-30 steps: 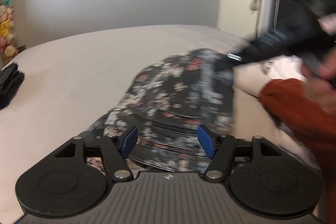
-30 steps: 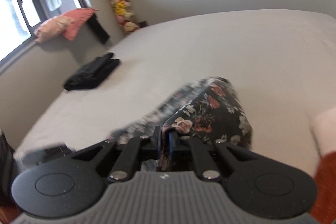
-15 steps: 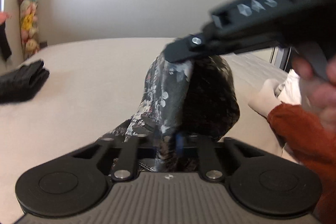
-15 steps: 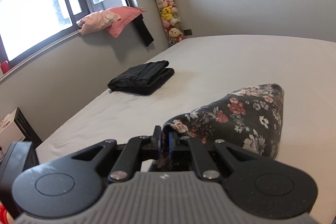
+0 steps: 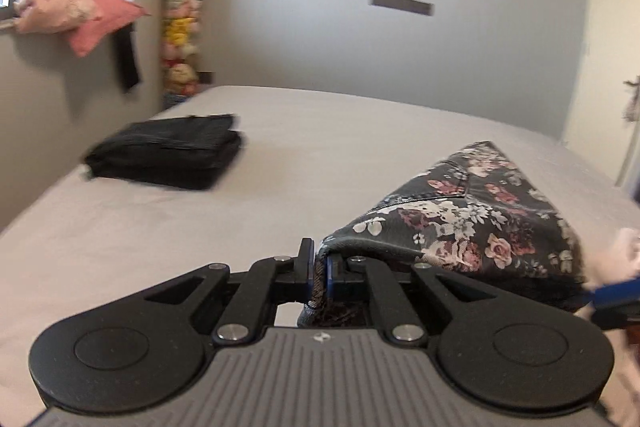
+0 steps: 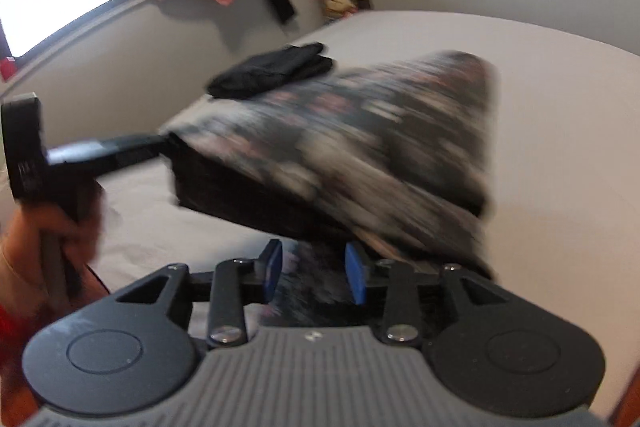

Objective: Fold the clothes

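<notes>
The floral garment (image 5: 472,223) is a woven cloth, rather stiff like denim, matt, with a stitched seam and a printed flower pattern on dark ground. The bed sheet (image 5: 320,147) is a smooth, matt, pale cloth with few wrinkles. The folded black clothes (image 5: 168,155) look like a soft matt fabric. The left gripper (image 5: 318,273) is of matt black plastic with shiny metal rivets, blue pads and a grey ribbed plate; the right gripper (image 6: 312,273) has the same finish. The wall (image 5: 320,7) is painted, plain and matt.
</notes>
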{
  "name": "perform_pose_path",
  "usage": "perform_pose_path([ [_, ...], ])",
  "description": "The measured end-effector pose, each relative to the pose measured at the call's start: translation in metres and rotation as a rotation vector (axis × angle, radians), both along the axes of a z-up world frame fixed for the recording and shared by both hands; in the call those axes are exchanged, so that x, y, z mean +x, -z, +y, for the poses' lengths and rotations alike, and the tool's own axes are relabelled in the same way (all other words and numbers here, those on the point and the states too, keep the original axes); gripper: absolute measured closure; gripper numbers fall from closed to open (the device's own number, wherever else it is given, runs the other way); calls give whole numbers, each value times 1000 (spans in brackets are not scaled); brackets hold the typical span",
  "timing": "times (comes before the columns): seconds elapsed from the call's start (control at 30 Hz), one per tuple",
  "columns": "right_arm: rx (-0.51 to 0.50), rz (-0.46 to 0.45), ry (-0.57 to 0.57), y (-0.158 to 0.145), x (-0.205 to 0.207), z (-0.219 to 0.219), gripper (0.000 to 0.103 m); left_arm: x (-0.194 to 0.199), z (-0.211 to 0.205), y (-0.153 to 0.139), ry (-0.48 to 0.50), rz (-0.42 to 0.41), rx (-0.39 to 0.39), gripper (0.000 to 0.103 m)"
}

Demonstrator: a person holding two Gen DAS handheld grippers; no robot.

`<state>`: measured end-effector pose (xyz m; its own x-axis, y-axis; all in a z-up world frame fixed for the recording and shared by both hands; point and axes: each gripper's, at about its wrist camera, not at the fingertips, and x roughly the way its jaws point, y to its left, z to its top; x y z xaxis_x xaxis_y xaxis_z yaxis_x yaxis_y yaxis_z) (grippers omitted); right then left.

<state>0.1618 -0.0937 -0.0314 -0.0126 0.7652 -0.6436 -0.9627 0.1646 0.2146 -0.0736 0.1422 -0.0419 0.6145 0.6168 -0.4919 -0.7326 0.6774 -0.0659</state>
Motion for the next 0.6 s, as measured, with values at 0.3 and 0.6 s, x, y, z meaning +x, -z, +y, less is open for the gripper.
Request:
perform_pose_path([
  [0.3, -151, -170, 159, 44, 34, -41, 65, -48, 61, 23, -236, 49, -38, 96],
  [0.6, -108, -30, 193, 74, 63, -3, 65, -62, 83, 53, -315, 94, -148, 96],
])
